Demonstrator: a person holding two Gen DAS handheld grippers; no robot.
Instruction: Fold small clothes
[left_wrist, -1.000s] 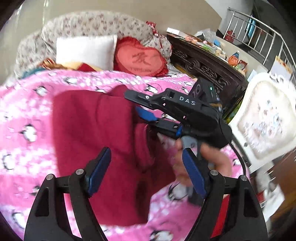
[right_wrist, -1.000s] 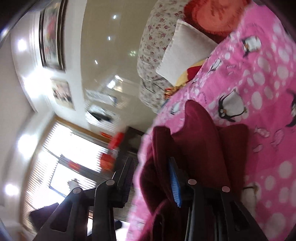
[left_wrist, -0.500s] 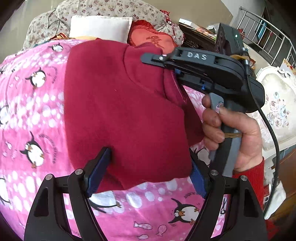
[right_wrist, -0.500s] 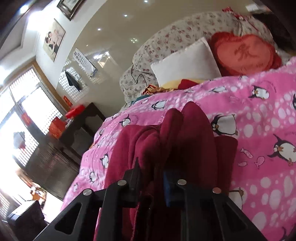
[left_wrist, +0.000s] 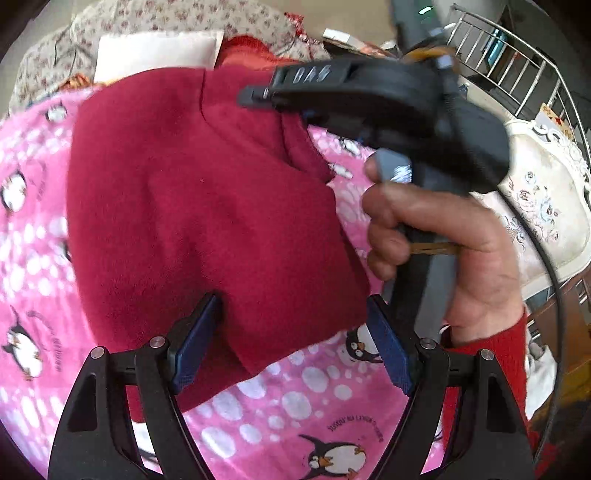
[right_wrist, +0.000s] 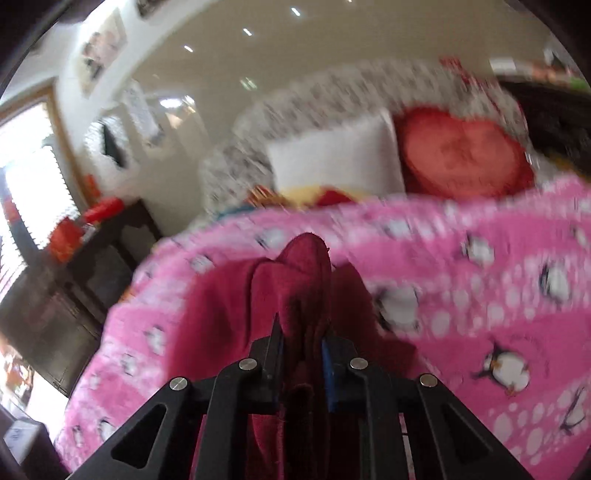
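A dark red fleece garment (left_wrist: 207, 206) lies spread on the pink penguin blanket (left_wrist: 295, 413). My left gripper (left_wrist: 291, 354) is open, its blue pads on either side of the garment's near edge. My right gripper (right_wrist: 301, 350) is shut on a bunched fold of the garment (right_wrist: 303, 280). In the left wrist view the right gripper (left_wrist: 291, 110) holds the garment's far right corner, with the hand (left_wrist: 443, 240) on its handle.
A white pillow (right_wrist: 332, 158) and a red heart cushion (right_wrist: 461, 155) lie at the head of the bed against a floral cover (left_wrist: 177, 22). A dark wooden cabinet (right_wrist: 74, 266) stands left of the bed. A white padded chair (left_wrist: 543, 206) stands on the right.
The garment has been drawn out from a bunched heap and laid flatter over the blanket. My right gripper, shut on its corner, has swung upright and toward the pillows. My left gripper came close to the near edge.
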